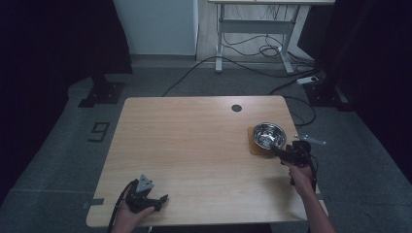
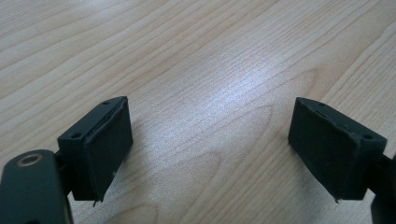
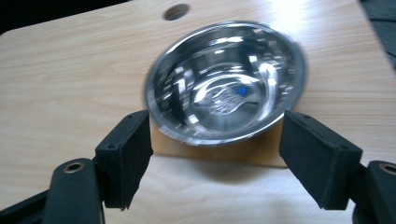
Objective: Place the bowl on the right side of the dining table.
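The steel bowl [image 1: 270, 135] sits on a brown mat [image 1: 254, 146] near the right edge of the table [image 1: 194, 145], toward the far right corner. The right gripper [image 1: 287, 153] hovers just beside the bowl's near rim; its fingers [image 3: 125, 154] stand wide, with nothing between them. The placement appears complete, with only the retreat left. The left gripper [image 1: 154, 201] rests at the near left corner, its fingers [image 2: 100, 149] wide over bare wood.
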